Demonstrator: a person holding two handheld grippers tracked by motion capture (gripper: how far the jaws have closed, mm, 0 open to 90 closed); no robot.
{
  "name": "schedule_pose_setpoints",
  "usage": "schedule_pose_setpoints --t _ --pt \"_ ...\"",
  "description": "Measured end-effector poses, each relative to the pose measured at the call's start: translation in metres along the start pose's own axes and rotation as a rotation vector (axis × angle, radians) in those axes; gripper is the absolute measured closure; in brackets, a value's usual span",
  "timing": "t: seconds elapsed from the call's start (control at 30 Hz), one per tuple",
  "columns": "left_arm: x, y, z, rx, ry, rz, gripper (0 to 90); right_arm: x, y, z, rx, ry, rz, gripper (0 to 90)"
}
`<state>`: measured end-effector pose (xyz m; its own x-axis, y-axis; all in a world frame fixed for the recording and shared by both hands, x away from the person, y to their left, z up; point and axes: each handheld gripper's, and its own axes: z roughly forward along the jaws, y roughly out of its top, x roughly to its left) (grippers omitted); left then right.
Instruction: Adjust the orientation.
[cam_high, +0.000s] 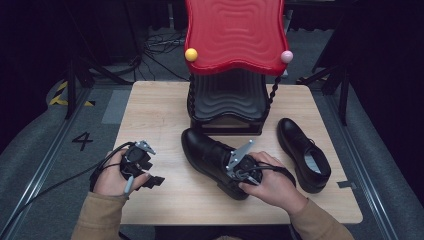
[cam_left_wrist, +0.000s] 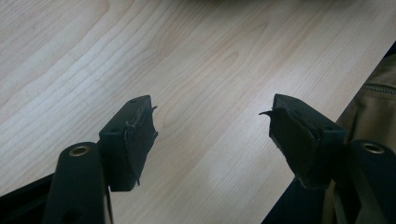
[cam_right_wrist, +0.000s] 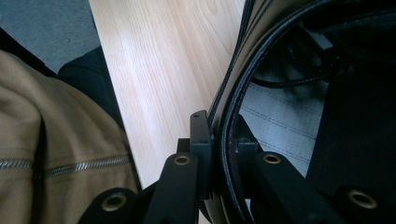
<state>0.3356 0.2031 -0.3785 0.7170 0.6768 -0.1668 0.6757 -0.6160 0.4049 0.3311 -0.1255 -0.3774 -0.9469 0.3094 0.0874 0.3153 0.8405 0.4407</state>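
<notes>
While my right gripper (cam_right_wrist: 212, 154) pinches the collar of the near shoe (cam_high: 212, 157) at mid-desk, likely to lift it, my left gripper (cam_left_wrist: 212, 140) waits with jaws spread above bare desk (cam_left_wrist: 196, 60).

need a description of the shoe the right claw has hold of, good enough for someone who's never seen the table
On the light wooden table, start at the red wavy-topped rack at the far edge. Just in front of its black base lies a black leather dress shoe. Unlike the other black shoe lying free to its right, the right claw is shut on its collar.
</notes>
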Motion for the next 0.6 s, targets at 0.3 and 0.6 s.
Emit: schedule_pose_setpoints --t 0.3,0.6 --pt "0.000 0.015 0.007 0.006 -0.015 0.024 31.2 -0.001 -0.028 -0.013 0.013 -0.067 0.147 81.6" --pt "0.000 0.025 0.010 0.004 -0.024 0.043 31.1 0.004 -0.036 0.002 0.055 -0.154 0.241 80.5"
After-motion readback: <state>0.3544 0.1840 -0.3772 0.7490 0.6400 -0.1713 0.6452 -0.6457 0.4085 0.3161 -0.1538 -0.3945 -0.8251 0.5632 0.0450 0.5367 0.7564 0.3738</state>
